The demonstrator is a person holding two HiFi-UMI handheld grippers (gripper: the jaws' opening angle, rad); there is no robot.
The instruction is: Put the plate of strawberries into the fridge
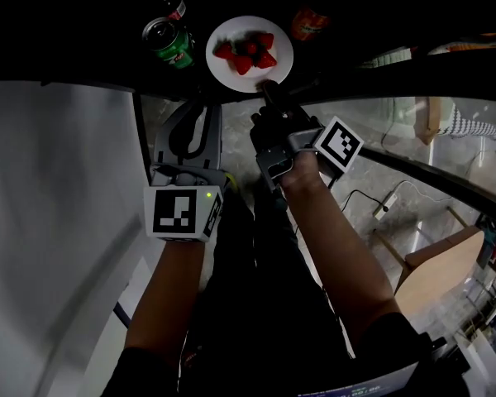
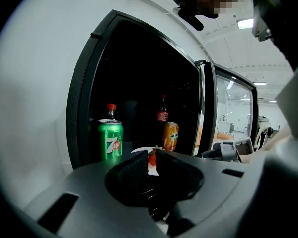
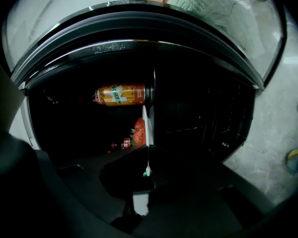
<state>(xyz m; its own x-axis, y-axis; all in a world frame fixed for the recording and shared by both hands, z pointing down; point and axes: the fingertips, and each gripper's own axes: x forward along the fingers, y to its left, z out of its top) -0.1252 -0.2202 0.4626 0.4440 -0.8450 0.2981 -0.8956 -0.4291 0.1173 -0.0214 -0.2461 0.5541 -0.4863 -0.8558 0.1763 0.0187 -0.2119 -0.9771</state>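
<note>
The white plate point(image 1: 230, 33) with red strawberries point(image 1: 246, 54) lies on a dark shelf inside the open fridge. My right gripper point(image 1: 269, 91) is shut on the plate's near rim. In the right gripper view the plate point(image 3: 148, 125) runs edge-on between the jaws, with a strawberry point(image 3: 139, 130) to its left. My left gripper point(image 1: 200, 110) hangs lower left of the plate, by the fridge's front edge, jaws together and holding nothing. In the left gripper view, the plate point(image 2: 140, 153) and a strawberry point(image 2: 152, 157) show just past the left gripper point(image 2: 151, 165).
A green soda can point(image 1: 169, 41) stands left of the plate, an orange can point(image 1: 308, 23) to its right, and a red-capped bottle point(image 1: 172, 7) behind. The fridge's white side point(image 1: 58, 180) is at left; its open glass door point(image 1: 413, 139) swings out at right.
</note>
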